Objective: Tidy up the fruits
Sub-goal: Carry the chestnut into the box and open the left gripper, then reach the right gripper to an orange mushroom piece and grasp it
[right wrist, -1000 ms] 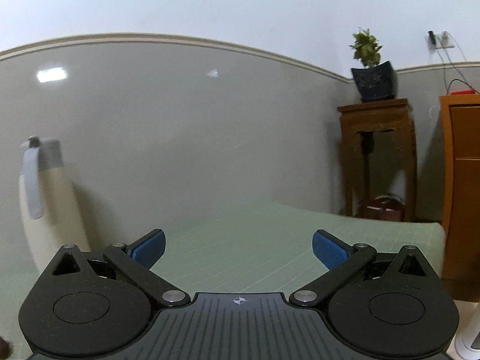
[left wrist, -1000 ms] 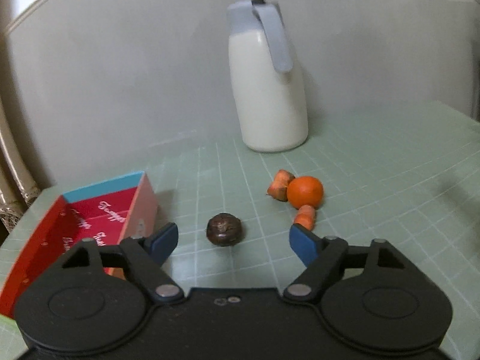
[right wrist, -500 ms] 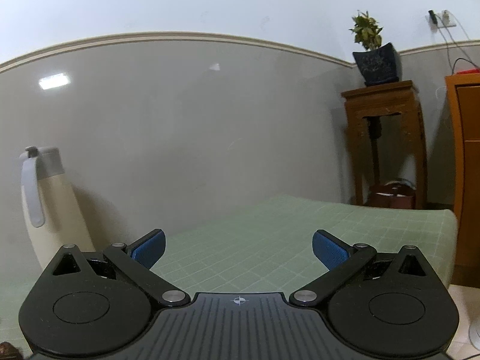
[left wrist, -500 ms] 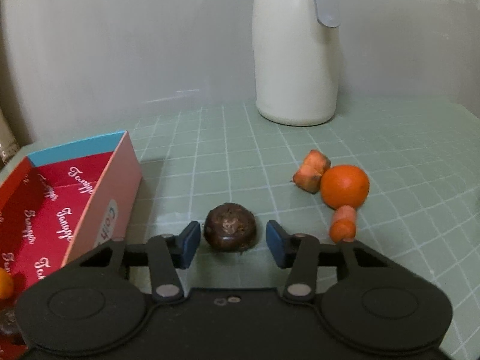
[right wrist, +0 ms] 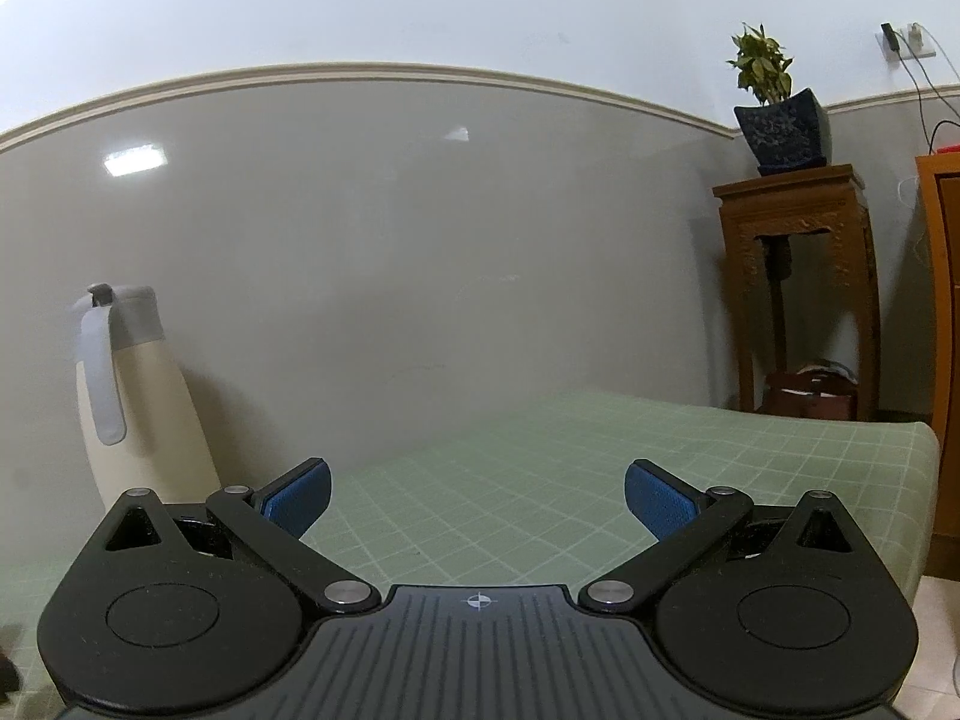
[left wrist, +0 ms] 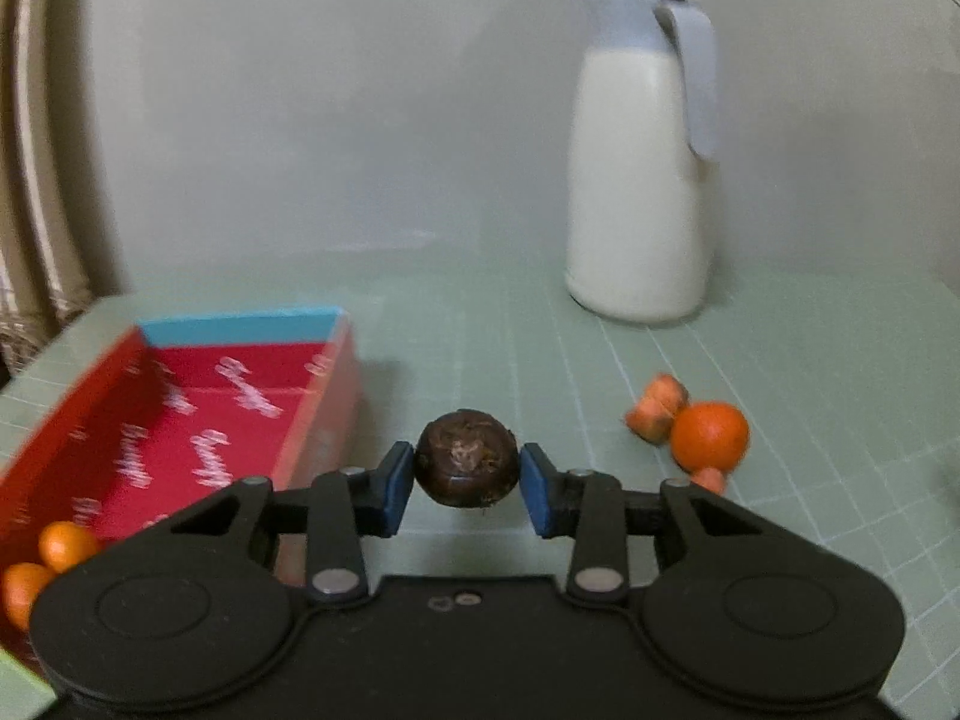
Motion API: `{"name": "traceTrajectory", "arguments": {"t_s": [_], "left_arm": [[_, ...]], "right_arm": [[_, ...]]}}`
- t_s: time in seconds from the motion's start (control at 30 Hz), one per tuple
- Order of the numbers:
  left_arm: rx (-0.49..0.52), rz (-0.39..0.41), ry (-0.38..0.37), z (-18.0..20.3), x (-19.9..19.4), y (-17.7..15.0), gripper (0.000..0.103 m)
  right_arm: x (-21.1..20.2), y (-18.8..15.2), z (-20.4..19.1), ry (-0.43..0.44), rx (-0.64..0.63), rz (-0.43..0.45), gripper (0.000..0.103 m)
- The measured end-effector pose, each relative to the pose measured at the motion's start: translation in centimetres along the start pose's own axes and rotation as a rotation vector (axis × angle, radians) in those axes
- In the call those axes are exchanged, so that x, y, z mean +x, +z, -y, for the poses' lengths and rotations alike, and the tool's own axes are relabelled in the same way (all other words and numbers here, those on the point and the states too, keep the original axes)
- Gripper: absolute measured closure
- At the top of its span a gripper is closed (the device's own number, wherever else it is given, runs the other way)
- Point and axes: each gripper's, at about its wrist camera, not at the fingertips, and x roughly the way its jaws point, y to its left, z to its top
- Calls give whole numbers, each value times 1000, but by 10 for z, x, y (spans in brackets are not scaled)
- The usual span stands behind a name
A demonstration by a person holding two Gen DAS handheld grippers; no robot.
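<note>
Now, left fingers (left wrist: 467, 480): I have just closed them on the dark round fruit (left wrist: 467, 457).
Right fingers (right wrist: 478, 498): spread, nothing between.
Risk: round fruit may slip out if I swing quickly.

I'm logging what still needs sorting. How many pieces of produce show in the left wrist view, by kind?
Dark brown round fruit, clamped in the left gripper: 1
Round orange citrus fruits: 3, one on the green mat, two in the red box
Orange carrot chunks beside the mat citrus: 2
Total: 6
</note>
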Motion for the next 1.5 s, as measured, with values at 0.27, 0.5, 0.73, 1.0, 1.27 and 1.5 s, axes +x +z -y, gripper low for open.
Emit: {"name": "traceTrajectory", "arguments": {"t_s": [0.27,0.5,0.73,1.0,1.27,1.5], "left_arm": [[-62,32,142,-43,-24,7,74],[-112,-9,245,-81,-26,-1,74],[-130,-44,280,-99,-23,-13,73],[-142,-68,292,-106,-21,-17,69],[-205,0,324,-116,-45,-15,27],[-222,67,351,-123,-81,-27,17]], "right_arm": [[-3,-5,-10,31,-23,-9,0],[-6,-11,-25,78,-57,-22,0],[-9,-18,-39,113,-99,-27,0],[-9,-24,-49,135,-124,-37,0],[-7,-30,-55,177,-137,-65,0],[-3,-33,-67,246,-131,-122,0]]}}
